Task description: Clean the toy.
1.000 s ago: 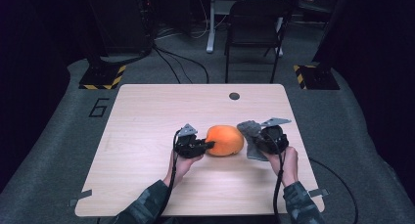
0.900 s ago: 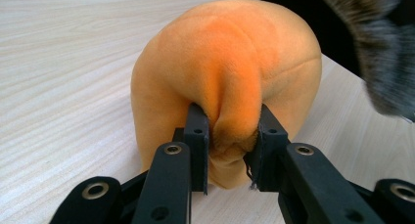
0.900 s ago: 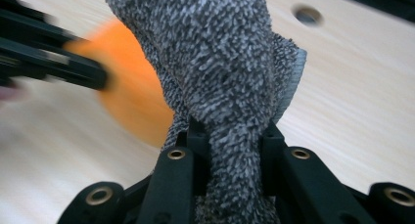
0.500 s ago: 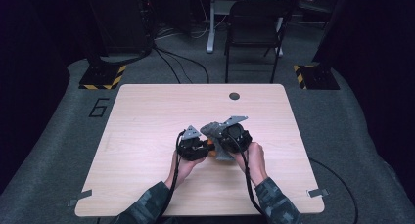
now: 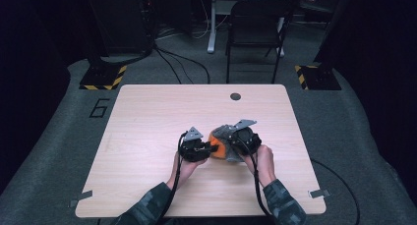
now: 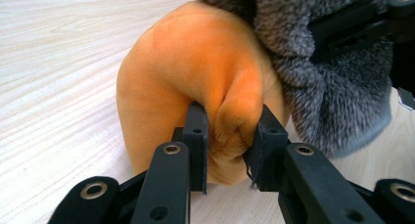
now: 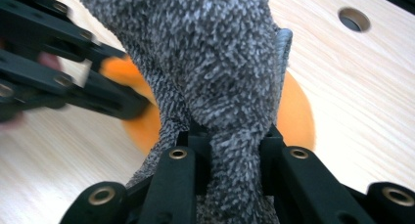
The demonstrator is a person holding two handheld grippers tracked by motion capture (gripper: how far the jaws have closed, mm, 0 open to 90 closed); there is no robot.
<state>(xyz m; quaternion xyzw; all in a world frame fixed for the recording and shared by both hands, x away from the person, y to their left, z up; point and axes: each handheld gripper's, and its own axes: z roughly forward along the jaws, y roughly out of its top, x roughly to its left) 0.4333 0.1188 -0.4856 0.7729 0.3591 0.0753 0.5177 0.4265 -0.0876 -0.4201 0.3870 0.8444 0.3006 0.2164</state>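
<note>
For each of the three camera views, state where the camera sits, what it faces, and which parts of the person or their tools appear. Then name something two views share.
High view: above the person's side, looking forward and down at the table; both forearms, left gripper, right gripper.
Left gripper view: rides the left gripper, facing the pinched orange plush.
Right gripper view: rides the right gripper, facing the clamped grey fuzzy cloth.
Shared: both gripper views show plush, cloth and the table's round hole.
</note>
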